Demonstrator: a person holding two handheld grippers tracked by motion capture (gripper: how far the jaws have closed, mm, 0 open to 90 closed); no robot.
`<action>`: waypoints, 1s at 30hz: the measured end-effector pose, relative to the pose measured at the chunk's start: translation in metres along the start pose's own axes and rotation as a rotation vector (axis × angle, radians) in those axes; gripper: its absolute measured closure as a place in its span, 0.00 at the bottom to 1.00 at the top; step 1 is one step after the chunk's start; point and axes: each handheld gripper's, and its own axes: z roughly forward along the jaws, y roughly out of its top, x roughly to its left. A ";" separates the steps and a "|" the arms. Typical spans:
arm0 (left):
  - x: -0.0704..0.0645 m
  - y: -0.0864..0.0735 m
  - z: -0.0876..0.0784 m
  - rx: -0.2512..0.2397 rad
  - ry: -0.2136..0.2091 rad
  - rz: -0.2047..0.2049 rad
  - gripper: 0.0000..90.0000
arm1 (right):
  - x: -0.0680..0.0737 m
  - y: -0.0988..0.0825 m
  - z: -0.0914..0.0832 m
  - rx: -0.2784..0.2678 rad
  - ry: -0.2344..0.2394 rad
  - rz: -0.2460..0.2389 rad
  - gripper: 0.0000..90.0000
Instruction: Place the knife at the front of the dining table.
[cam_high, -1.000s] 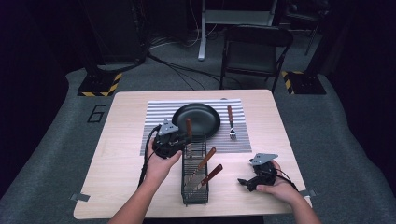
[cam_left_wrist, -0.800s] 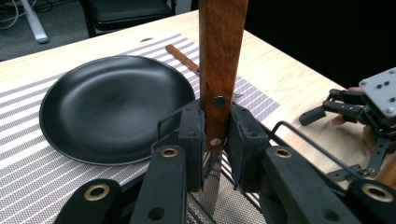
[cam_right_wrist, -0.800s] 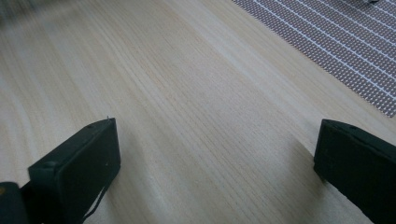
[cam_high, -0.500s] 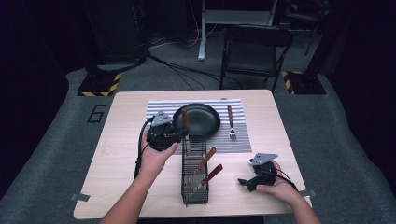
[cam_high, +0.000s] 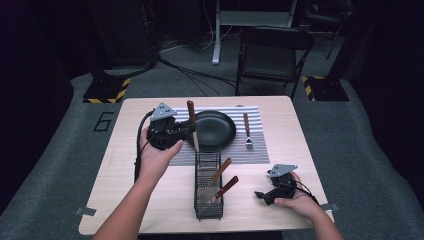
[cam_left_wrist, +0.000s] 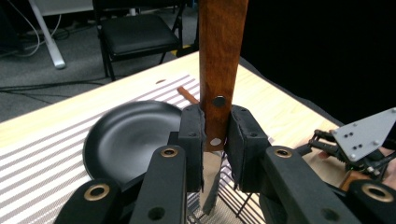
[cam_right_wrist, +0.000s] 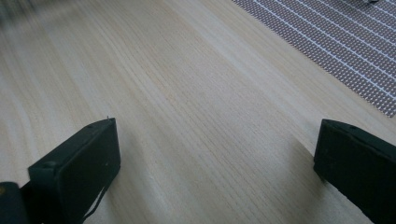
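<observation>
A wooden-handled knife (cam_left_wrist: 219, 70) is clamped upright in the left gripper (cam_high: 186, 131), blade down, held above the far end of the wire rack (cam_high: 208, 186) and just in front of the black pan (cam_high: 215, 129). By the look of it, one knife is out and two are left: both remaining knives (cam_high: 220, 181) are leaned in the rack, handles up. The pan is seen empty on the striped mat (cam_high: 260, 150), a fork (cam_high: 247, 131) beside it. The right gripper (cam_high: 264, 194) is rested on the table (cam_high: 125, 165), jaws spread wide, nothing held.

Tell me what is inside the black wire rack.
Two wooden-handled knives lean in the wire rack, handles up; their blades are hidden among its wires. The left gripper holds a third knife above it.
</observation>
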 end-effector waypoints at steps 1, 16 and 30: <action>0.000 0.002 -0.002 -0.003 0.004 0.003 0.85 | 0.000 0.000 0.000 0.000 0.000 0.000 0.00; 0.048 -0.013 -0.002 0.011 0.127 -0.079 0.85 | 0.000 0.000 0.000 0.000 0.000 0.000 0.00; 0.091 -0.058 0.019 0.088 0.267 -0.163 0.85 | 0.000 0.000 0.000 0.000 0.000 0.001 0.00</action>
